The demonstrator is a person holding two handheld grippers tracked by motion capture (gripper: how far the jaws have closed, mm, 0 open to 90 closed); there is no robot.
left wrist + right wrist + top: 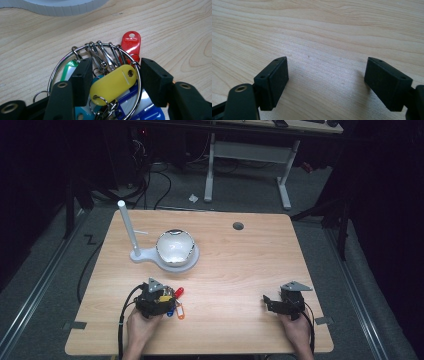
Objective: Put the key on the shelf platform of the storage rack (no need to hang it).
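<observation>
Straddling key ring with left tongs, jaws apart, pads not pressing, yellow tag between | right tongs wide open, nothing held | pale wood bench, ring at near-left by white stand with bowl | dark room, grey floor, cables | lower tags cut off by jaws

The left gripper is down over a bunch of key tags on a metal ring, jaws apart. A yellow tag lies slantwise between the two black pads (neither pad seems to press on it). A red tag pokes out beyond the ring onto the wooden table. Green, teal and blue tags lie underneath. A white ridged base sits at the far edge.
</observation>
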